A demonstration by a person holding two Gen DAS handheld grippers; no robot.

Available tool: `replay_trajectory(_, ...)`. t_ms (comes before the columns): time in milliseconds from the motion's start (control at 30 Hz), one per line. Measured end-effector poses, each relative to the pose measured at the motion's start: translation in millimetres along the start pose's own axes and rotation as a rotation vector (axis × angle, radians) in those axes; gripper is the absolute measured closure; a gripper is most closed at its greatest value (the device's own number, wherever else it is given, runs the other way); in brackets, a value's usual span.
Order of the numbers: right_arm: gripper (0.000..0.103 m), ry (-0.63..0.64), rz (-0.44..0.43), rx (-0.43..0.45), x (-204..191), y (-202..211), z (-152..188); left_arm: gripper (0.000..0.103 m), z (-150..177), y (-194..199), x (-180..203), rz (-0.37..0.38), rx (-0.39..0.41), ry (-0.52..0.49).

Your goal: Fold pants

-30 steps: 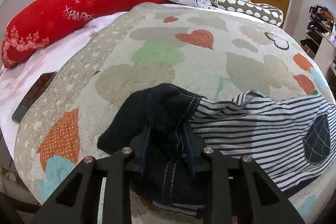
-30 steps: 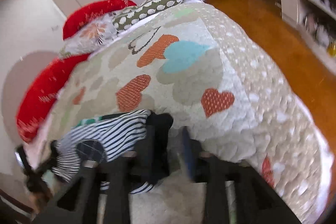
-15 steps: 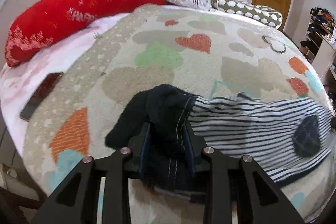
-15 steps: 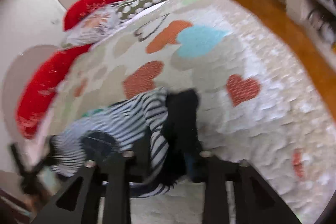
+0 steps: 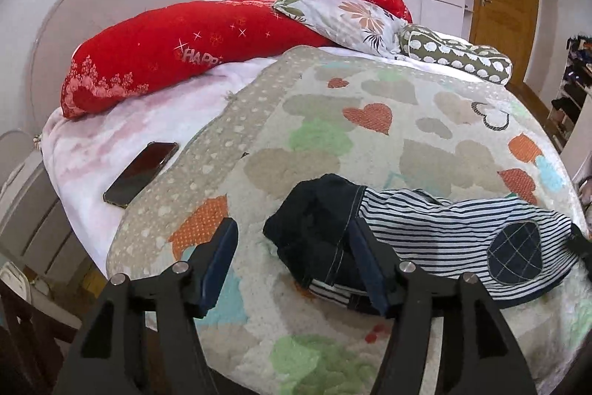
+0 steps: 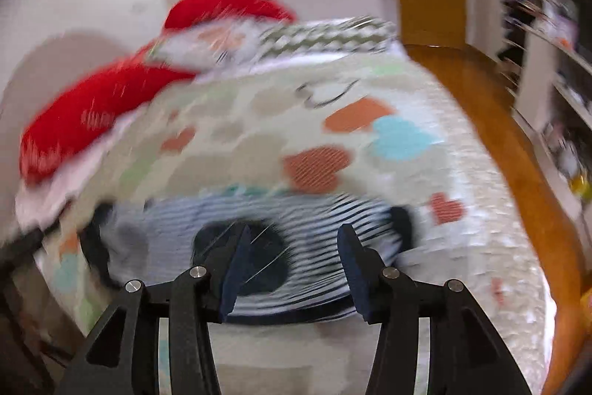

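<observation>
The striped pants lie folded on the heart-patterned blanket, with a dark navy cuff at the left end and a dark heart patch near the right end. My left gripper is open and empty, with its right finger beside the navy cuff. In the blurred right wrist view the pants lie across the blanket. My right gripper is open and empty just above the heart patch.
A black phone lies on the pink sheet at the left. Red bolster pillows, a floral pillow and a dotted cushion line the headboard. Wooden floor and shelves are on the right.
Both grippers have opened and let go of the pants, which now rest on the blanket. Both have drawn back and up. The right wrist view swung left and is blurred.
</observation>
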State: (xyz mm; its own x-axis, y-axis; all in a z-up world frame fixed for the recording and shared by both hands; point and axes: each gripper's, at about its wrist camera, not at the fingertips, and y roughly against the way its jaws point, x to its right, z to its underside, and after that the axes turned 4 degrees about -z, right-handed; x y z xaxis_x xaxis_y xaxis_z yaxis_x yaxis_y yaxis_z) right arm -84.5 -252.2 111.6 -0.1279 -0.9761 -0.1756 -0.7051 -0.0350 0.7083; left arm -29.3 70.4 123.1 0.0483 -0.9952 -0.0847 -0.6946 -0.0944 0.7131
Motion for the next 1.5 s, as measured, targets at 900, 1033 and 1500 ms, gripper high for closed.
replay_trajectory(900, 0.048, 0.096, 0.039, -0.150, -41, -31, 27, 0.041, 14, -26, -25, 0.077, -0.089, 0.077)
replay_trajectory(1033, 0.047, 0.125, 0.026, -0.146, -51, -29, 24, 0.041, 18, -31, -28, 0.082, -0.106, 0.088)
replay_trajectory(1500, 0.045, -0.013, 0.039, -0.056, -5, -1, 23, 0.041, 5, -22, -7, 0.136, -0.093, 0.030)
